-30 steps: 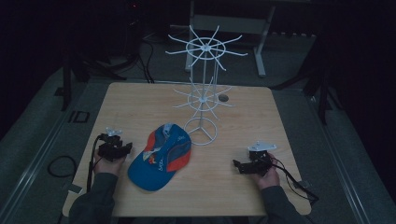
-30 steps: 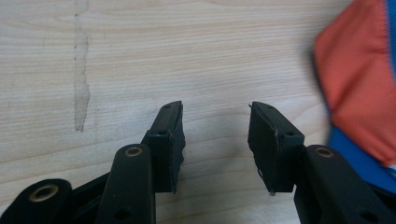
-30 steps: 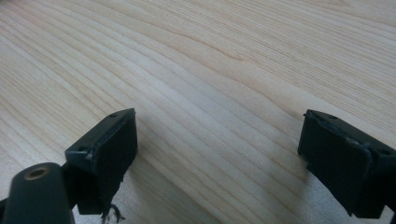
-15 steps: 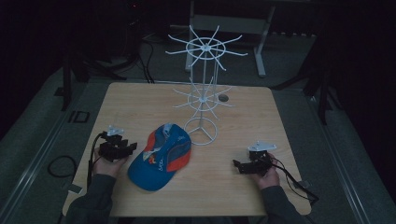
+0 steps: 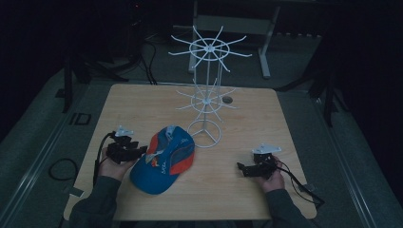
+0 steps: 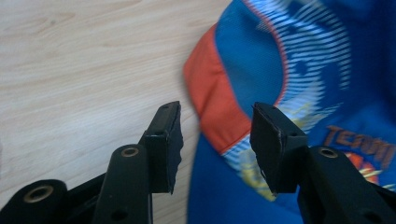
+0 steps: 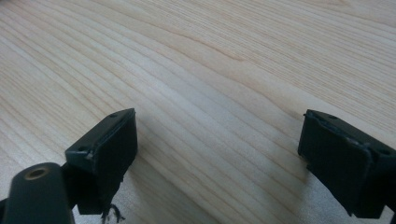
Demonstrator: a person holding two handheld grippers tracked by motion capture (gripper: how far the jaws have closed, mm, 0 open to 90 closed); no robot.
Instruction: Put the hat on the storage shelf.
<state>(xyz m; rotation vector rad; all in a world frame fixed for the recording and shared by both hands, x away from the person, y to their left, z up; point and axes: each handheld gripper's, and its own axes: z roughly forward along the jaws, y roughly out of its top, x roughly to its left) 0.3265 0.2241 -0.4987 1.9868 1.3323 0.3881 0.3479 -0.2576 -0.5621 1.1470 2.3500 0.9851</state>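
Blue-and-orange fabric cap [image 5: 164, 159]: flat on wooden table [image 5: 247, 118], brim edge between parted left gripper [image 6: 215, 140] jaws; right gripper [image 7: 219, 158] wide, empty.

A blue and orange cap [image 5: 164, 159] lies flat on the desk [image 5: 142, 102], just beside a white wire rack [image 5: 207, 90].

cap [image 5: 164, 159]: blue, orange panels, white stripes | rack [image 5: 207, 92]: white | table [image 5: 142, 102]: light woodgrain

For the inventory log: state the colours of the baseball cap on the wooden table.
Blue baseball cap with orange panels and pale stripes, clearest in the left gripper view.
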